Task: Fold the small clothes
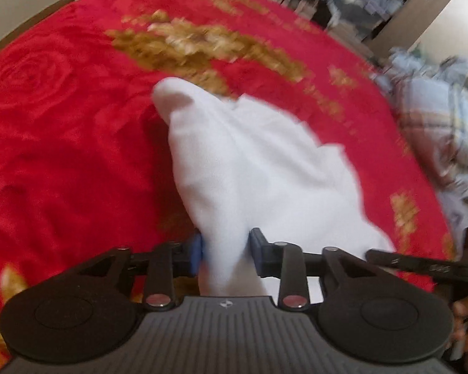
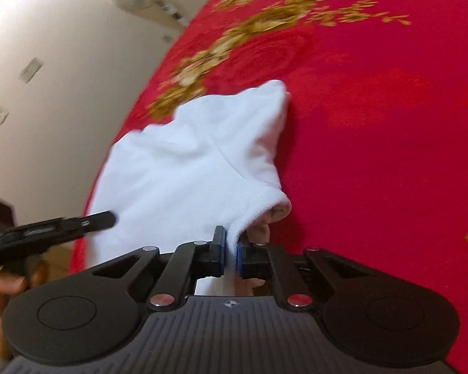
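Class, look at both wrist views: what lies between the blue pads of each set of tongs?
White garment fabric lies between both pairs: left tongs in the left view, right tongs in the right view.

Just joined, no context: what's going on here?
A person is folding a small white garment on a red blanket with gold flowers, one handheld gripper per hand. The right gripper is shut on a bunched edge near a cuff. The left gripper has cloth bunched between its fingers, apparently gripped. The fold is not yet done.
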The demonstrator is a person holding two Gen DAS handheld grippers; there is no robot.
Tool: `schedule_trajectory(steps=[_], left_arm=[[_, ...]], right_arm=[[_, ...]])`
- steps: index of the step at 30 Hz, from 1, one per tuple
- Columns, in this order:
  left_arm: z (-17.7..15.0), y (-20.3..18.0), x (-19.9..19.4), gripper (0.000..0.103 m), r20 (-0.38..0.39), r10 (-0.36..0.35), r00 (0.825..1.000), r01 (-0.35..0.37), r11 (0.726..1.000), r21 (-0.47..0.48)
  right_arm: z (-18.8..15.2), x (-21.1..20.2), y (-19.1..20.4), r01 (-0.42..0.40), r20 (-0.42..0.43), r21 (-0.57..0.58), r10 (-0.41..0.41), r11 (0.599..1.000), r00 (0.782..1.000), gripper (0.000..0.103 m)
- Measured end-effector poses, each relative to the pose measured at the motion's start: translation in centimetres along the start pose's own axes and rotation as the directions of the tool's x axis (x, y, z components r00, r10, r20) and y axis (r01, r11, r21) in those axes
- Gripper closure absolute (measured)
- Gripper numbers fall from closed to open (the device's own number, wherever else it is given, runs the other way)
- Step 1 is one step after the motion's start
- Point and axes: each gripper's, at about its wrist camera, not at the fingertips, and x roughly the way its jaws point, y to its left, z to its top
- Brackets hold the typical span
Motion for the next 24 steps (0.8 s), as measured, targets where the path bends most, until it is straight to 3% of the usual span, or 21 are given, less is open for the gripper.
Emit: schedule_trajectory(steps=[2,5,6,8,9,11,12,15,20,22,24], left_arm=[[-0.6,-0.2,-0.6,0.066,0.033,0.076,0.997,-0.078,0.995,0.063],[-1.5,-1.2,-1.7,0.065,0.072,0.033,0.997,-0.043,0.989,0.138],[-1.9,-1.4,-1.3,0.062,0.06,0.034,0.998,-0.043,0.987,0.154],[-2.7,-1.6,0.1,0.051,0.009,0.106,0.994,-0.105,0.975,0.195],[-2.9,-1.6,0.4,0.044,0.006,0.129,0.992,-0.128,0.971,0.201],[-3.2,-2.1,-0.4,0.042,0.048,0.152,0.987,-0.159,0.964,0.213],[-3.4,-2.6,-1.3,0.041,0.091,0.165,0.982,-0.182,0.957,0.228],[-4.3,-3.8,-4.1,0.015,0.203,0.21,0.957,-0.252,0.944,0.213],[-6.5,-7.3,-9.6,0.01,0.332,0.194,0.923,-0.255,0.955,0.15],[-7.8,-9.3,-11.8,0.0,0.39,0.193,0.9,-0.266,0.953,0.143],[-9.2,-10.7,-13.6,0.0,0.433,0.207,0.878,-0.291,0.947,0.137]], right_arm=[[-0.5,0.6,0.1,0.053,-0.034,-0.023,-0.054,0.998,0.998,0.095],[-1.2,1.4,-0.1,0.111,-0.068,-0.044,-0.114,0.993,0.991,0.085],[-1.2,1.3,0.1,0.121,-0.063,-0.057,-0.125,0.991,0.99,0.083],[-1.3,1.1,0.3,0.147,-0.049,-0.088,-0.152,0.985,0.987,0.079],[-1.5,1.0,0.4,0.161,-0.043,-0.099,-0.166,0.982,0.985,0.076],[-2.0,0.6,0.7,0.216,-0.015,-0.135,-0.22,0.967,0.975,0.07],[-2.2,0.1,1.1,0.246,0.009,-0.159,-0.248,0.956,0.969,0.07],[-2.9,-2.0,3.4,0.317,0.117,-0.23,-0.297,0.92,0.948,0.069],[-3.9,-6.0,6.0,0.402,0.269,-0.231,-0.339,0.886,0.902,0.054],[-4.4,-7.0,6.7,0.421,0.297,-0.207,-0.353,0.883,0.887,0.051],[-5.1,-7.8,7.5,0.437,0.316,-0.192,-0.366,0.879,0.875,0.049]])
